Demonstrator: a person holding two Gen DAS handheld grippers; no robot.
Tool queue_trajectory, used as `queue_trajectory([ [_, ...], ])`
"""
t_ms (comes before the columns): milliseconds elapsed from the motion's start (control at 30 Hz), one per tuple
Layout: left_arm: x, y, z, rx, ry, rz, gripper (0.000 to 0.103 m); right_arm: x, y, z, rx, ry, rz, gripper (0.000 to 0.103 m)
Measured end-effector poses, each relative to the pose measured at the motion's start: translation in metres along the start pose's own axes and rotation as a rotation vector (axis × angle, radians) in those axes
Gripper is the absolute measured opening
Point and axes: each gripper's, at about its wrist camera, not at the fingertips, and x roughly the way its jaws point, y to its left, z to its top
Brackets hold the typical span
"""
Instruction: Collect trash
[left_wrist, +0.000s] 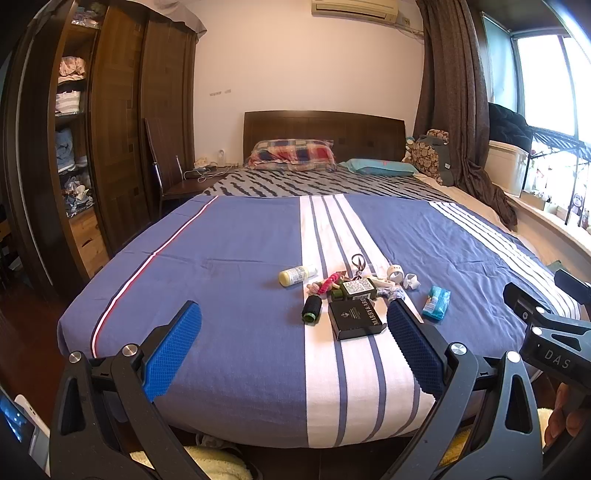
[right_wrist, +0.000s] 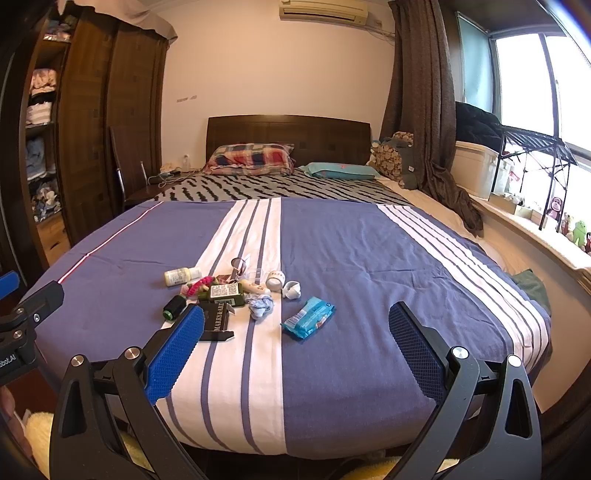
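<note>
The left gripper (left_wrist: 293, 345) hangs spread wide and holds nothing, its blue dimpled rubber pads (left_wrist: 173, 350) framing the foot of the bed; the right gripper (right_wrist: 295, 347) is likewise released and bare. No item is in either claw and no bin or bag shows, so by my judgement the collecting has not begun: every piece remains to be picked.

In the left wrist view, at about one o'clock just beyond the right-hand pad lies the flat black cardboard box with pale lettering (left_wrist: 356, 318), rigid and sharp-cornered. At twelve o'clock stands the stubby black cylinder with a green end (left_wrist: 311, 309), lying on its side. Further out at twelve o'clock the dark green labelled bottle (left_wrist: 356, 289) touches a pink twisted fabric band (left_wrist: 327, 283), soft and limp. At eleven o'clock, apart from the heap, rests the cream plastic bottle with a white cap (left_wrist: 297, 275), smooth and round. At two o'clock sits the crinkly light-blue plastic tissue packet (left_wrist: 436, 302), squashy by its look, with small white curled bits (left_wrist: 410, 282) near it.

All rest on the blue and white striped cotton bedspread (left_wrist: 229, 258), slightly creased.
</note>
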Motion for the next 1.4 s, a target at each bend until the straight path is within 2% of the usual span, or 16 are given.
queue_trajectory([
  [1067,0.000,0.003,0.003,-0.001,-0.006,0.004,0.095,0.001,0.002,0.002,-0.005,0.001,0.008,0.100],
  [1400,0.009,0.004,-0.002,0.003,0.013,0.007,0.095,0.010,0.002,-0.004,-0.005,0.018,0.012,0.100],
])
